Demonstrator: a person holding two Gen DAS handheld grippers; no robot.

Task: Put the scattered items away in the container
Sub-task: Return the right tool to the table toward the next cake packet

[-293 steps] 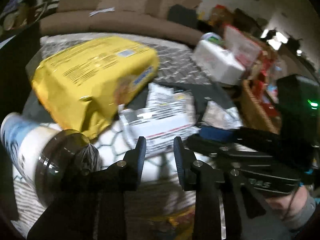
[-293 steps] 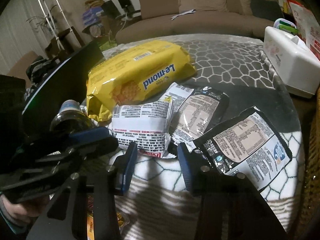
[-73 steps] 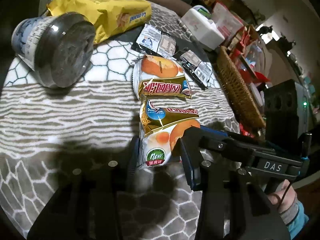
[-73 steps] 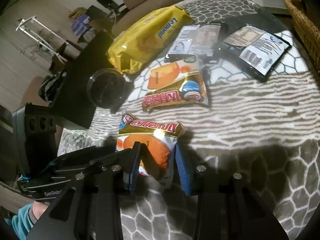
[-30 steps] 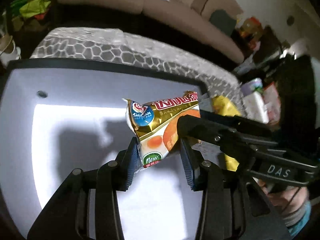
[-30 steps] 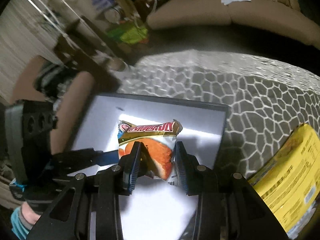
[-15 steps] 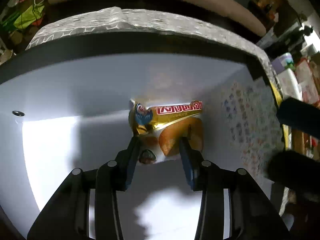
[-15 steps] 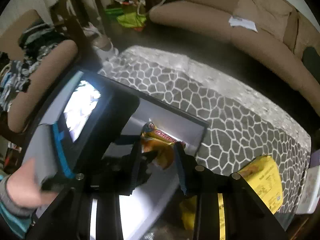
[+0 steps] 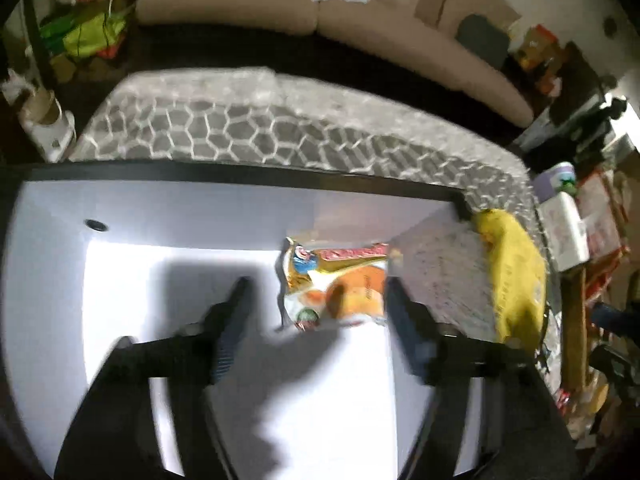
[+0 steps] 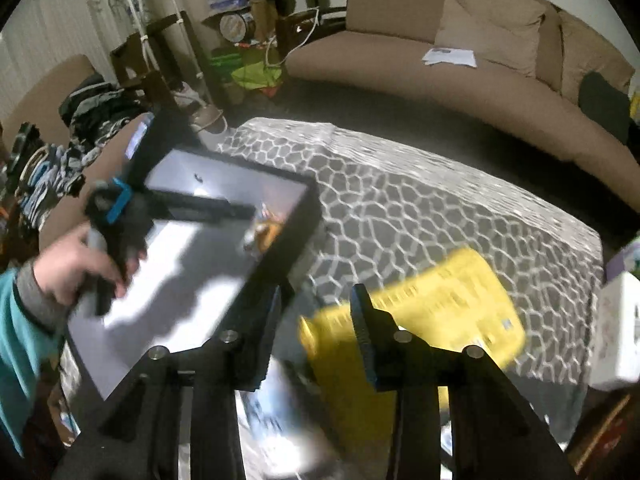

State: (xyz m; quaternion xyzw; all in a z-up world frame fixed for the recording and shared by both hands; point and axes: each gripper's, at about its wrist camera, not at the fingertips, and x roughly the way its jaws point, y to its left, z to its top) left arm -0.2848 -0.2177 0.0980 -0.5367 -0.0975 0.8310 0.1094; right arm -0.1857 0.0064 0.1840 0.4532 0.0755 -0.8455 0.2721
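Observation:
An orange and gold snack packet (image 9: 336, 284) lies on the white floor of the black-rimmed container (image 9: 240, 174), near its right wall. My left gripper (image 9: 316, 300) hovers over it with jaws opening wide, both fingers clear of the packet. In the right wrist view the same container (image 10: 280, 236) sits left of centre, the packet (image 10: 266, 232) in its far corner, and a hand holds the left gripper (image 10: 248, 210) above it. My right gripper (image 10: 318, 300) is outside the container, above the table, its jaws opening with nothing between them. A blurred yellow biscuit bag (image 10: 424, 320) lies below it.
The container rests on a table with a grey honeycomb cloth (image 10: 420, 208). A white tissue box (image 10: 616, 332) stands at the table's right edge. A brown sofa (image 10: 460, 80) runs behind the table. The yellow bag (image 9: 516, 272) lies just right of the container.
The left gripper let go of the snack packet, which now lies in the container. The right gripper released it too and drew back up and to the right, out over the table.

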